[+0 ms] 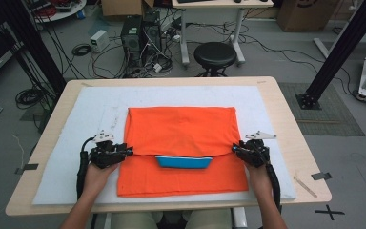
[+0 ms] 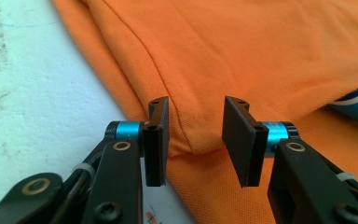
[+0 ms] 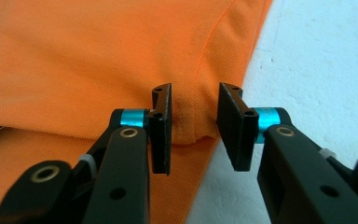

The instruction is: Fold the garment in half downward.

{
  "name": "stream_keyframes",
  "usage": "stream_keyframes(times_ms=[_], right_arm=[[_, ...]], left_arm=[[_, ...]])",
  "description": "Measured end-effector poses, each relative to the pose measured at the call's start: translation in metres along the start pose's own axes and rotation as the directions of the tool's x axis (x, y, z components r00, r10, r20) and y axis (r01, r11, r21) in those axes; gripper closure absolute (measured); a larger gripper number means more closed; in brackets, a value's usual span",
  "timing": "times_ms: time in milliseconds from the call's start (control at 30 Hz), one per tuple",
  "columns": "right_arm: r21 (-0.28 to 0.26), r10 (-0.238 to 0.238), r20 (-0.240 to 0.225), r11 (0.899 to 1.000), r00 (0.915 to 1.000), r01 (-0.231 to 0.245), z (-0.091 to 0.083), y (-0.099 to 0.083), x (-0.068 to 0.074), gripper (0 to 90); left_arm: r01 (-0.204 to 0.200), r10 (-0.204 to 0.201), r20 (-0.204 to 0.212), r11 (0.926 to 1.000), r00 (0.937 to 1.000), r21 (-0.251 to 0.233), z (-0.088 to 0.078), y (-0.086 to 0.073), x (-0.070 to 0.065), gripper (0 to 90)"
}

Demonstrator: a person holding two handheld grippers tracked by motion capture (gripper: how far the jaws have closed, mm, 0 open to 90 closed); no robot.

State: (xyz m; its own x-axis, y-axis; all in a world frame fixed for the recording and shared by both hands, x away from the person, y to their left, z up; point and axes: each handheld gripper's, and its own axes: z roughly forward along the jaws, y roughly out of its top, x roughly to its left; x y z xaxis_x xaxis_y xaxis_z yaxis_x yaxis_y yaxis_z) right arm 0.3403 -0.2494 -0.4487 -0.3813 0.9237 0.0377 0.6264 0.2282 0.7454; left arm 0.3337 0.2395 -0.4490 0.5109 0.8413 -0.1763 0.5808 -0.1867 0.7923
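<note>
Orange shirt folded on white-padded surface, blue collar at fold's near edge, left hand-held gripper and right hand-held gripper released, jaws straddling the fold's corners without pinching.

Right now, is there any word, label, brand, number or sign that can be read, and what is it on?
None can be read.
Cardboard box, top right in the high view: a dark mark, too blurred to read.
Orange shirt and its blue collar: no print visible.

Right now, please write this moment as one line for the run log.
orange shirt: folded on white mat | left gripper: open around left fold corner | right gripper: open around right fold corner | blue collar: exposed
</note>
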Motion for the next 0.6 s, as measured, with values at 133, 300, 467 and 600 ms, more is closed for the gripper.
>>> stream_keyframes(times_ms=[133,300,467,600], right_arm=[[0.007,-0.021,0.007,1.0,0.9997,0.021,0.0,0.0,0.002,66.0],[0.013,-0.035,0.023,0.999,0.9991,0.034,0.001,0.0,0.003,73.3],[0.024,-0.054,0.026,0.998,0.9982,0.053,0.001,0.001,0.006,82.1],[0.019,-0.065,0.036,0.998,0.9972,0.064,0.0,0.001,0.007,84.9]], left_arm=[[-0.054,0.054,-0.038,0.9985,0.9978,0.011,0.001,-0.001,-0.005,64.3],[-0.083,0.085,-0.087,0.9963,0.9926,0.021,0.003,-0.002,-0.011,75.4],[-0.098,0.099,-0.103,0.9951,0.9898,0.013,0.002,-0.001,-0.014,86.8],[-0.074,0.073,-0.077,0.9971,0.9944,-0.015,-0.002,-0.001,-0.012,86.9]])
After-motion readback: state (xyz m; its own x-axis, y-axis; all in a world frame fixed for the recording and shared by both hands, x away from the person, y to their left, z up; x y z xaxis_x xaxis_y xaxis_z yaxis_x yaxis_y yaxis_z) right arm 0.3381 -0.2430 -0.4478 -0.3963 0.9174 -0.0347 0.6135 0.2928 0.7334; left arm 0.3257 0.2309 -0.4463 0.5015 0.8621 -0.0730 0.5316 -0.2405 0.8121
